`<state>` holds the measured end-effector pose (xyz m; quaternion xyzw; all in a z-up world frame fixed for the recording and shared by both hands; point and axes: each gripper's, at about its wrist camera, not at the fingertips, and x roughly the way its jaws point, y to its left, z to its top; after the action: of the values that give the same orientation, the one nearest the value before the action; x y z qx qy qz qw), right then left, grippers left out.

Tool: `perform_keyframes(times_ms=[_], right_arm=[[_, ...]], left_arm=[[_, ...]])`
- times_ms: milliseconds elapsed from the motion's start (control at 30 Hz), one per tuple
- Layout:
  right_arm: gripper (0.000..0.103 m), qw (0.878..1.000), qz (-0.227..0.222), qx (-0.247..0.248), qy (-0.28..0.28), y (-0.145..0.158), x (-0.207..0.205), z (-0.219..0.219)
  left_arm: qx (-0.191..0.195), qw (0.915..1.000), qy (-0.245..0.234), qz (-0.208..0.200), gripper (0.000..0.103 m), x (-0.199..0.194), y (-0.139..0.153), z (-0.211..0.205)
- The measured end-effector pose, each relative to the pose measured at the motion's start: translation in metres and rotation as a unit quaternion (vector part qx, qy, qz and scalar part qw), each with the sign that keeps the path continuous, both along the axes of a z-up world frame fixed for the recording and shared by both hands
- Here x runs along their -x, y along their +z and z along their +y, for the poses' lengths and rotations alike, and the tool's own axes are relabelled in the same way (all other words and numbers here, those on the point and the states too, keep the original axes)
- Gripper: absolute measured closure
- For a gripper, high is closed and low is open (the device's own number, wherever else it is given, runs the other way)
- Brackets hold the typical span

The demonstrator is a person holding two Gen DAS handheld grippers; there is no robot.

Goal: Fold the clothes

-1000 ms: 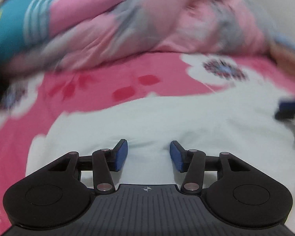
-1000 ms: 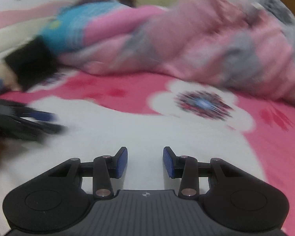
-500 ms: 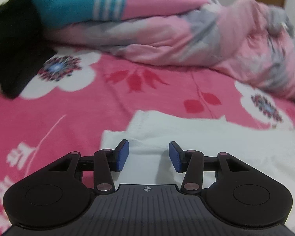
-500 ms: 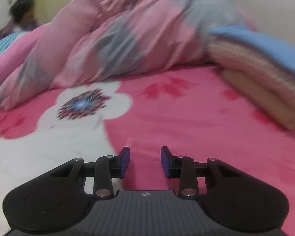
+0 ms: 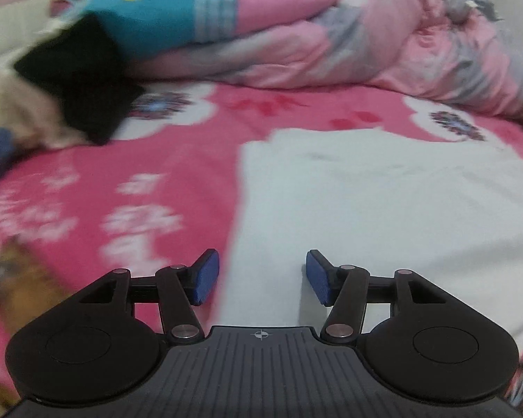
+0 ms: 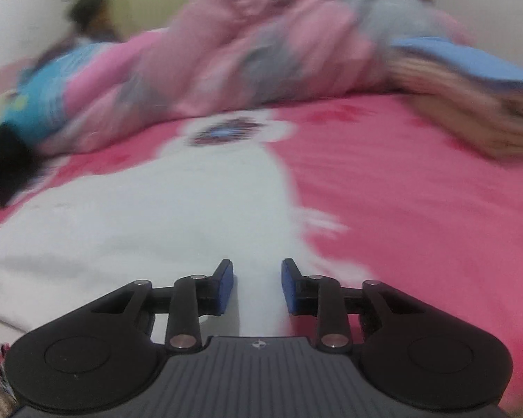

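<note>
The left wrist view alone shows a black cloth (image 5: 76, 80) lying at the upper left of the frame, with a blurred beige and blue bundle (image 5: 14, 122) just below it at the left edge. The right wrist view alone shows a stack of folded striped and blue fabric (image 6: 470, 104) at the upper right, and a dark-haired person (image 6: 90, 14), heavily blurred, at the upper left. Both views share the rumpled pink and grey quilt (image 5: 366, 41) across the top of the frame.

The left hand-held gripper (image 5: 261, 277) sits at the lower centre of its frame with its blue pads (image 5: 205, 277) spread wide apart and nothing between them. Its left pad is over the pink bedspread (image 5: 139, 160), its right pad over the white garment (image 5: 383, 202), so the garment's left edge runs up between them. Whether the pads touch the cloth cannot be told.

The right hand-held gripper (image 6: 258, 287) also stands apart, though by a narrower gap, and grips nothing. It is over the garment's right edge (image 6: 157, 216), with pink bedspread to the right.

The white garment lies spread flat on the bed, mostly smooth, with faint creases near its far end in the left view.
</note>
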<state>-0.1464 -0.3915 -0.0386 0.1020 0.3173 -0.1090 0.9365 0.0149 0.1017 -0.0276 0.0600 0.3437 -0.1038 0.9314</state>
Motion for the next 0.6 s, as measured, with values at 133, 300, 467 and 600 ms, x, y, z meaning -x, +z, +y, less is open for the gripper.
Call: perform_keyframes(times_ms=[133, 300, 467, 600], right_arm=[[0.069, 1.000, -0.019, 0.018, -0.006, 0.026, 0.034, 0.009], [0.069, 0.992, -0.072, 0.014, 0.099, 0.033, 0.007, 0.083], [0.069, 0.986, -0.061, 0.034, 0.155, 0.008, -0.019, 0.131], [0.069, 0.990, -0.030, 0.040, 0.135, -0.016, -0.004, 0.119]], left_arm=[[-0.024, 0.9989, -0.027, -0.028, 0.045, 0.026, 0.028, 0.001], [-0.095, 0.9821, -0.141, -0.081, 0.045, 0.043, 0.063, -0.057], [-0.191, 0.9600, -0.175, -0.106, 0.042, 0.041, 0.088, -0.068], [-0.150, 0.9748, -0.156, -0.055, 0.042, 0.039, 0.062, -0.059]])
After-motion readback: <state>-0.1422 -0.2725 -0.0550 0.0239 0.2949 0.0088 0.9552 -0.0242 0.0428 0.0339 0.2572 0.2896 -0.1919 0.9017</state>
